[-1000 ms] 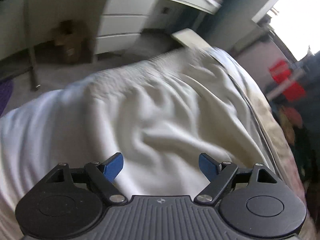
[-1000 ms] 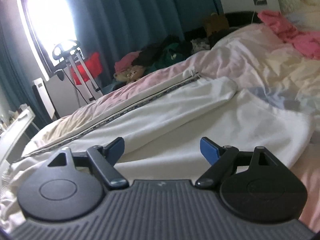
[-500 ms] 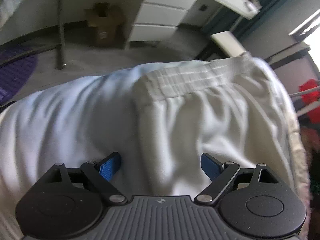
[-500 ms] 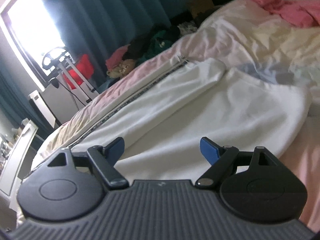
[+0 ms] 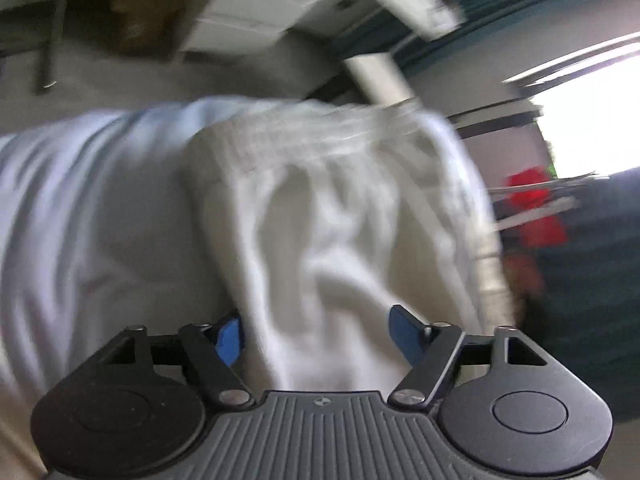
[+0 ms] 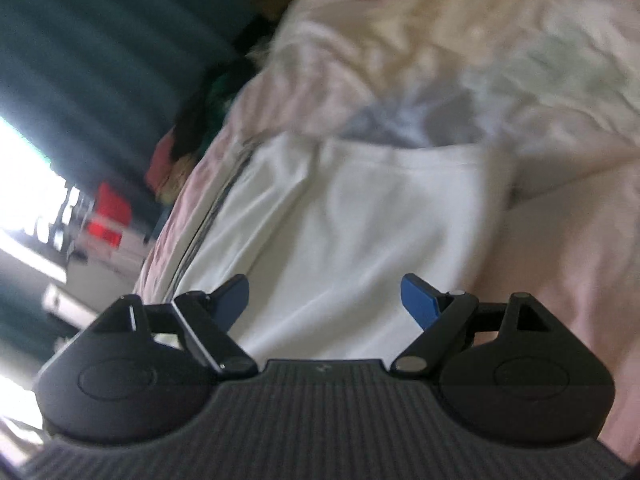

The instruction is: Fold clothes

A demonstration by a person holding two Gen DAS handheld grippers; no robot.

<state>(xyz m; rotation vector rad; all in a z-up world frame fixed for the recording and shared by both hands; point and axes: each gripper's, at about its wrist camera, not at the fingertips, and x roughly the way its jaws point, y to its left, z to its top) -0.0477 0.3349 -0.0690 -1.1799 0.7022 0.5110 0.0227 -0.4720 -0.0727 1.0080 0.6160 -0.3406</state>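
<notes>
- Left gripper point(image 5: 316, 334): pitched down over the white garment point(image 5: 340, 220), which lies on the bed. Jaws closing, a raised fold of the cloth between them. Near blue pad point(image 5: 229, 338) sits half-hidden against the edge of that fold; far pad still shows a gap, so no firm pinch visible.
- Versus a second ago: left jaws are narrower, and the cloth between them has bunched up into a ridge where it lay flatter before. View has rolled too.
- Beyond the left gripper: the garment's ribbed waistband point(image 5: 320, 128) runs across its far edge, at the bed's end. Half a second ago it sat further from the pads.
- Past the waistband: white drawer unit point(image 5: 256, 20) and a brown box point(image 5: 140, 20) on the floor, blurred. Red item point(image 5: 536, 208) off to the right of the garment.
- Right gripper point(image 6: 324, 298): angled down over the smooth white panel point(image 6: 352, 220) of the same garment, jaws wide, nothing between the pads, not touching cloth as far as I can tell.
- Versus a second ago: right view has rolled hard, bed now runs diagonally; jaw spread unchanged.
- Past the garment's far hem: pink and cream bedding point(image 6: 460, 32), rumpled. Dark curtain point(image 6: 100, 40) left of the garment, heavy motion blur.
</notes>
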